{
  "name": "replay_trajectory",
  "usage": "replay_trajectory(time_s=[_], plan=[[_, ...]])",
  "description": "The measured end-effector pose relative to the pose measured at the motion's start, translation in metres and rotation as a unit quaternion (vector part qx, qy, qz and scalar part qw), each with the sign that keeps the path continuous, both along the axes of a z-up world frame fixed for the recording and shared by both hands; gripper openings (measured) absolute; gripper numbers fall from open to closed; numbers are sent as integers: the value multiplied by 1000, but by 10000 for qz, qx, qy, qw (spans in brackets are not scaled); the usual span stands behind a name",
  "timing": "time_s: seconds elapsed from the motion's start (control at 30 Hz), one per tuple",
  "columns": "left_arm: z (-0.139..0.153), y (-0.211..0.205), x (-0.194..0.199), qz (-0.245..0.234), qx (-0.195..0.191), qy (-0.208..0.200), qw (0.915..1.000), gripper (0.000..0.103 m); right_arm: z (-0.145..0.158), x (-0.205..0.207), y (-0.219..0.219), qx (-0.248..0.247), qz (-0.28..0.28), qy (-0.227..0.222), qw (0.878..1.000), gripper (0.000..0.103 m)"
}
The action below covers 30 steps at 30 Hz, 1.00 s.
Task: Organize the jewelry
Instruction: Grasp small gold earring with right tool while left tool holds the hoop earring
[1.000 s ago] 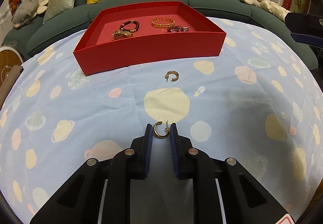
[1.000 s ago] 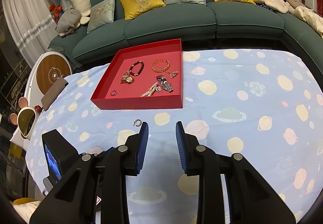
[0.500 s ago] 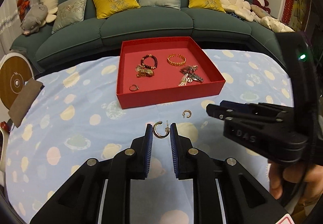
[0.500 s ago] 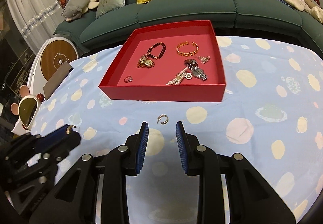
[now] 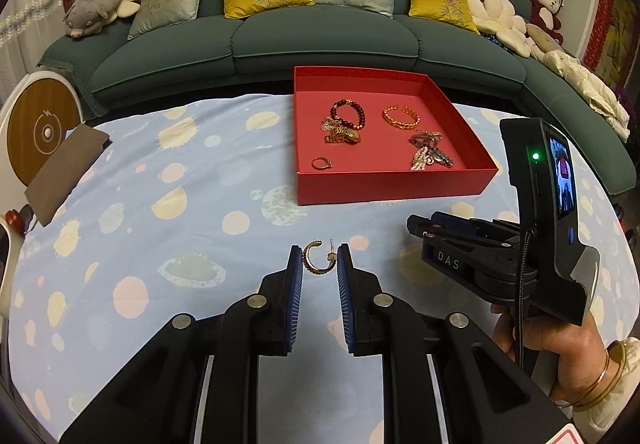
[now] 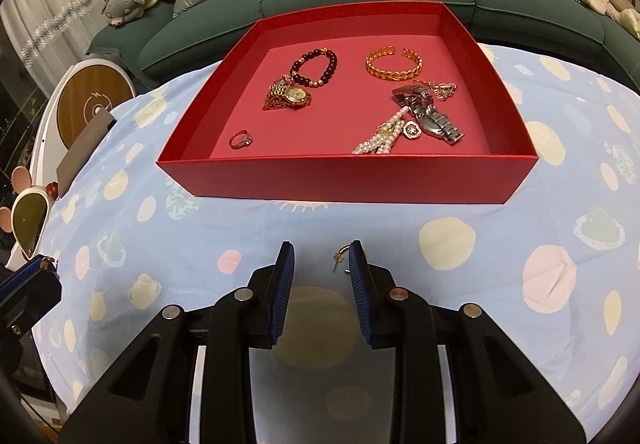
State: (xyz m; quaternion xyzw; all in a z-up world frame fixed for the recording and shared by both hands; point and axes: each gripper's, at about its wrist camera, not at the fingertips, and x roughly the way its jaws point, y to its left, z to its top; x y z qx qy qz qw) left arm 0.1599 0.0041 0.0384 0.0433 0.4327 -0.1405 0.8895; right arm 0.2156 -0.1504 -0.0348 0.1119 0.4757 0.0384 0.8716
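Living room setting: green sofa [image 5: 320, 39] with yellow and grey cushions behind a desk draped in a pale blue planet-print cloth [image 5: 160, 211]. Red tray [image 6: 344, 179] placed on the cloth at the sofa side, open-topped.

Tray contents noted: dark beaded bracelet [image 6: 316, 65] and gold cuff bangle [image 6: 394, 63] toward the back; gold watch [image 6: 294, 95] touching the beaded bracelet's near edge; silver watch [image 6: 434, 115] with a pearl strand [image 6: 380, 137] lying against it at the right; small ring [image 6: 240, 139] alone near the front-left corner.

Left gripper [image 5: 319, 264] raised above the cloth, jaws narrow and clamped on a gold hoop earring [image 5: 316, 262], hoop upright between the pads with its post against the right pad.

Right gripper [image 6: 322, 264] low over the cloth in front of the tray, jaws parted at moderate width. Second hoop earring [image 6: 341, 256] just inside the right pad, possibly touching it; contact not confirmable from this angle. No grip evident.

Right gripper body and the holding hand [image 5: 560, 344], with gold bangles on the wrist, visible at the right of the left wrist view.
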Motion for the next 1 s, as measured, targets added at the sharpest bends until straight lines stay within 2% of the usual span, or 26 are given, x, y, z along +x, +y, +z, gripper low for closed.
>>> replay_trajectory(time_s=[0.37, 0.63, 1.0], plan=[[-2, 15, 2, 147, 6, 41, 9999, 15, -8, 5, 23, -585, 113, -138, 9981, 26], [-2, 15, 3, 149, -9, 52, 9999, 15, -9, 6, 16, -731, 28, -175, 9972, 7], [-2, 14, 3, 125, -10, 36, 9999, 15, -7, 0, 13, -733, 86, -208, 9971, 0]])
